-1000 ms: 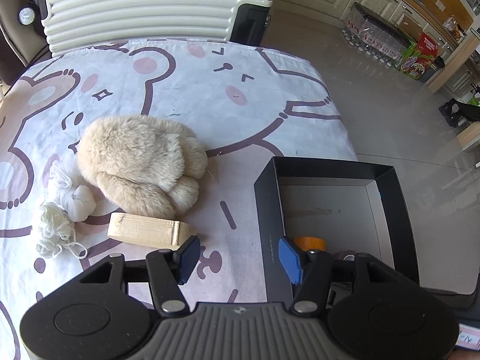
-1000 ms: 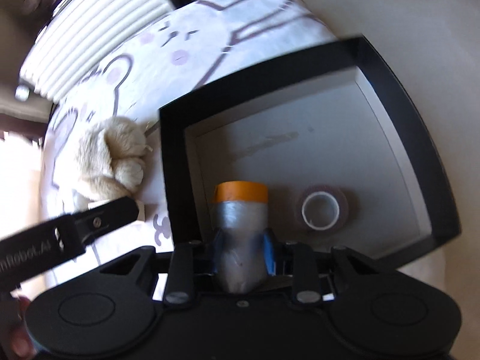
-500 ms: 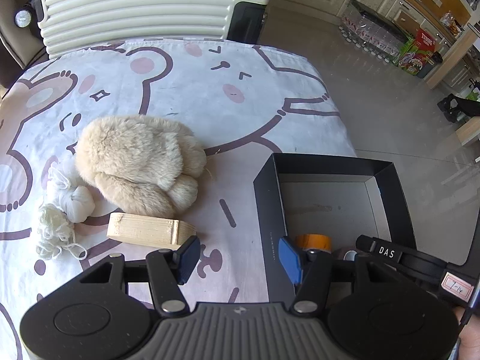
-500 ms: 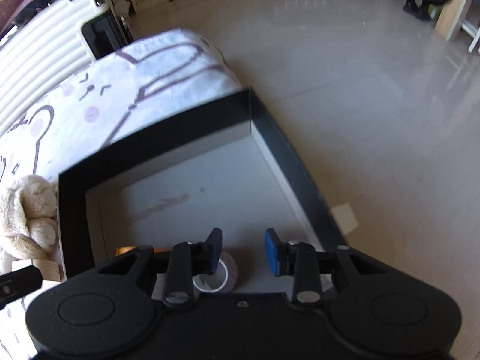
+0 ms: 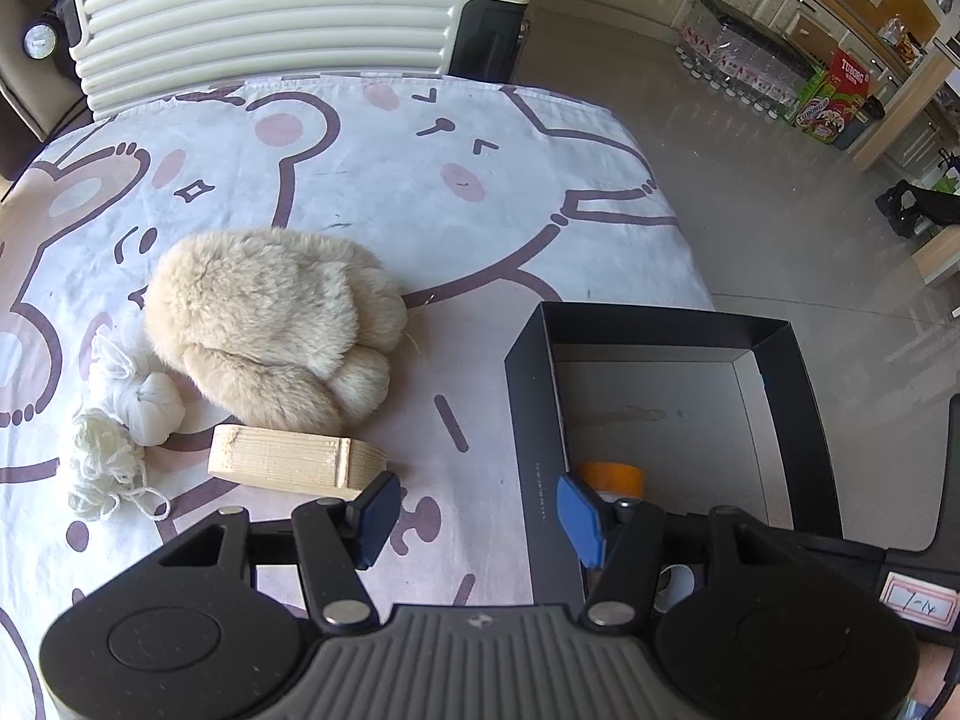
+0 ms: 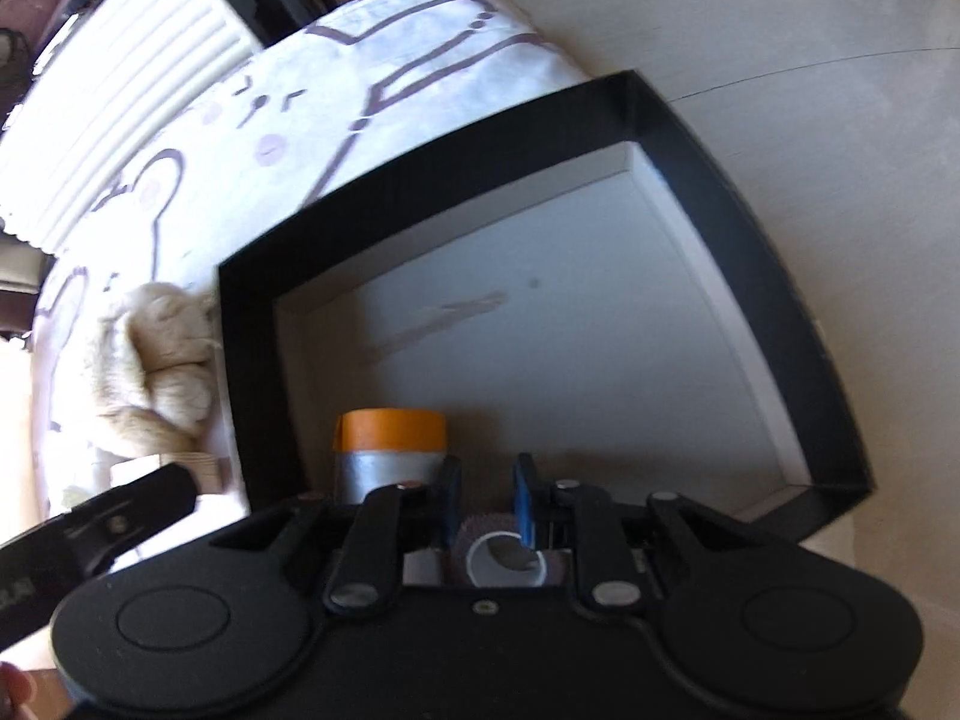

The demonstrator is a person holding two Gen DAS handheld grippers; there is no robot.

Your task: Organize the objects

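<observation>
A black box (image 5: 534,420) stands at the table's right edge. In its near left corner stands a silver tape stack with an orange top (image 6: 390,438), also showing as an orange cap (image 5: 612,475). My right gripper (image 6: 487,468) hangs inside the box (image 6: 750,228), beside that stack. Its jaws are closing and stand nearly together, with nothing gripped. A brownish tape roll (image 6: 480,534) lies on the box floor under its fingers. My left gripper (image 5: 477,498) is open over the cloth. Ahead of it lie a wooden block (image 5: 294,459), a beige plush toy (image 5: 270,324) and a white yarn bundle (image 5: 138,402).
A cartoon-bear cloth (image 5: 420,192) covers the table. A cream ribbed suitcase (image 5: 288,6) stands past the far edge. Bare floor (image 5: 780,228) lies right of the table, with cartons and bottles (image 5: 840,96) far off. The left gripper's body (image 6: 120,510) shows beside the box.
The right gripper let go of the silver and orange stack, which now stands free in the box, and its jaws narrowed. Its body came into the left view. The left gripper kept still.
</observation>
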